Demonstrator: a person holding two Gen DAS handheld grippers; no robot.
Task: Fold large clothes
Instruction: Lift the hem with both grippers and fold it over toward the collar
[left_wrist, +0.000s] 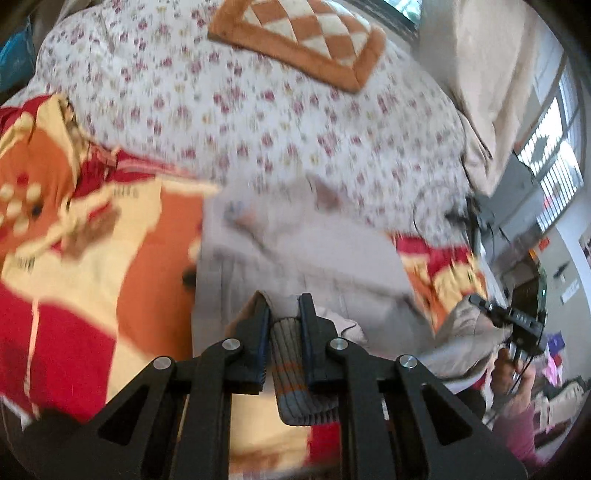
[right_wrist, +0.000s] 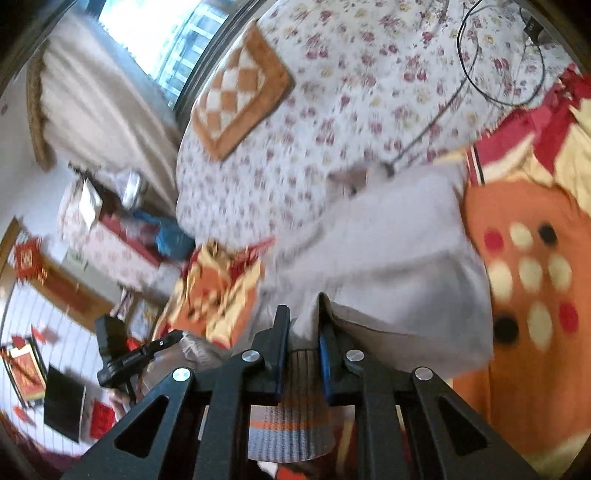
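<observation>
L gripper: jaws pressed onto a ribbed grey knit cuff with an orange stripe, part of the pale grey-beige garment. R gripper: same story, jaws pinching the other ribbed grey cuff w/ orange band, fabric bunched between the blue pads. Both grips sit at the hem/cuff ends, prob. so the near edge can be lifted as one line and carried over for a fold; holding both corners keeps the edge straight instead of sagging.

Just beyond the jaws the garment's body lies spread on the bed, over a red, orange and cream patterned blanket, looks partly folded already. Frames are blurred, so creases are hard to read.

Further out: white floral quilt w/ an orange-and-cream checkered cushion on top, a black cable looping on the quilt. Beige curtain and window at the far edge.
</observation>
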